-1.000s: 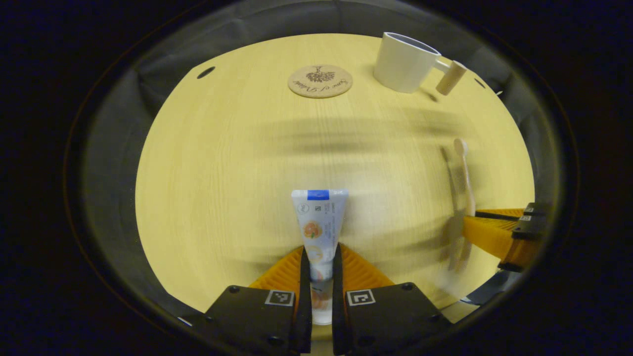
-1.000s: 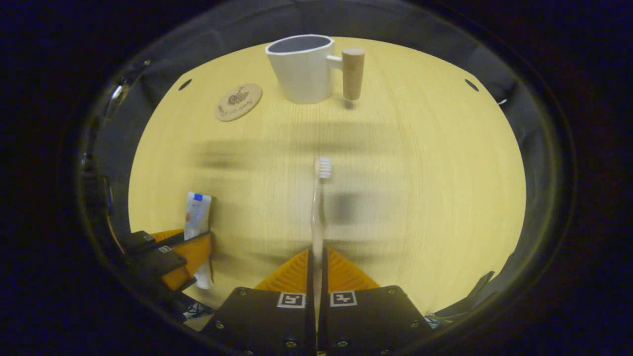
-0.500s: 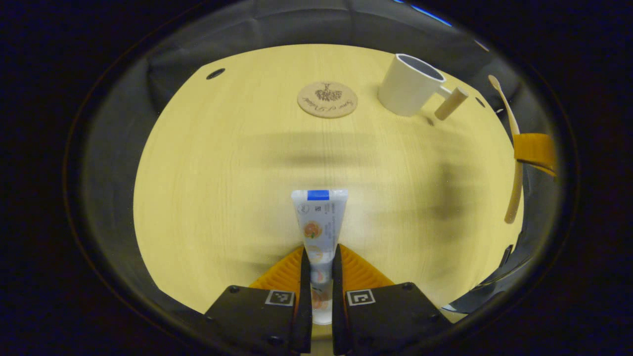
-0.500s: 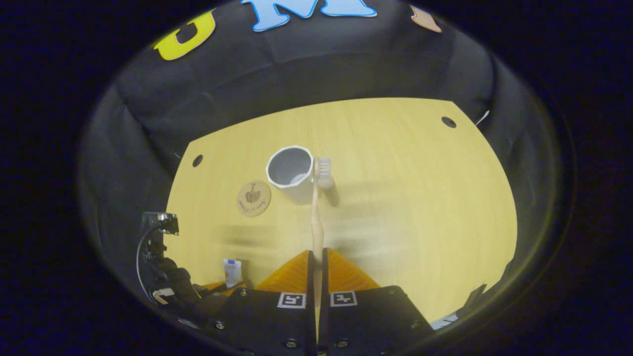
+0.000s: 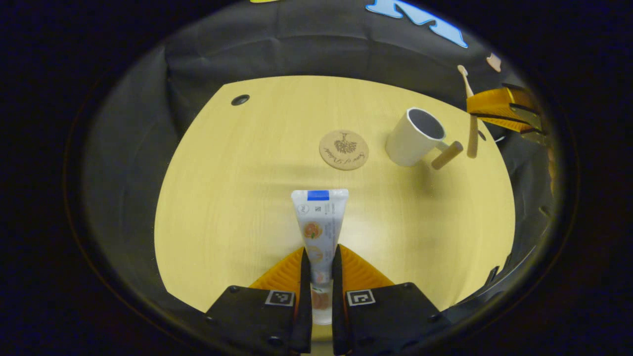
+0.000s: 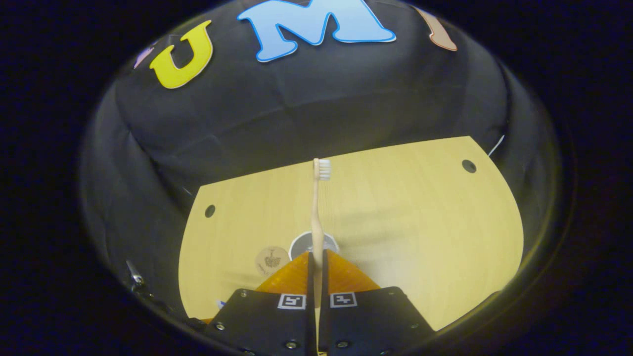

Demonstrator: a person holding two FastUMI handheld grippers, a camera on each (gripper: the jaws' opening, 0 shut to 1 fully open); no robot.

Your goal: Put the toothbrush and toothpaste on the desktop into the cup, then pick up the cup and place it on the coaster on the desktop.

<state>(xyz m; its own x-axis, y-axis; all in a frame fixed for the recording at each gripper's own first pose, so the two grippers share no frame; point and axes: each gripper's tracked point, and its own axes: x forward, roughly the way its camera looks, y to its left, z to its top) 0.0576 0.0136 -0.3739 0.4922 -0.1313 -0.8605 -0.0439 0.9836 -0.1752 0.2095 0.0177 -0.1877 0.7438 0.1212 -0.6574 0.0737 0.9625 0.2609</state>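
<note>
From my remote station: my left gripper (image 5: 320,269) has its orange ribbed fingers (image 5: 289,269) clamped on the lower end of a white plastic toothpaste tube with a blue band and orange fruit print (image 5: 319,222), which points forward above the pale yellow wood-grain table (image 5: 237,198). In the left gripper view, a round cork coaster with a dark printed sprig (image 5: 343,149) lies flat near the table's middle, and just to its right stands a white cup with a light wooden peg handle (image 5: 414,137), upright and apart from the coaster, its handle pointing toward the table's right edge.

My right gripper (image 6: 316,267) has its fingers pressed together on the handle of a slim beige toothbrush with white bristles (image 6: 317,207), which stands straight up along the view, bristle head at the top against the table's far edge. In the right gripper view the cup (image 6: 300,245) sits directly below, its round mouth showing behind the toothbrush handle just above the fingertips, with the coaster (image 6: 272,260) beside it on the left.

In the left gripper view the right gripper (image 5: 487,106) hangs in the air beyond the cup's handle, the toothbrush (image 5: 472,133) held upright with its lower end near the handle. The cup's visible interior looks bare.
</note>
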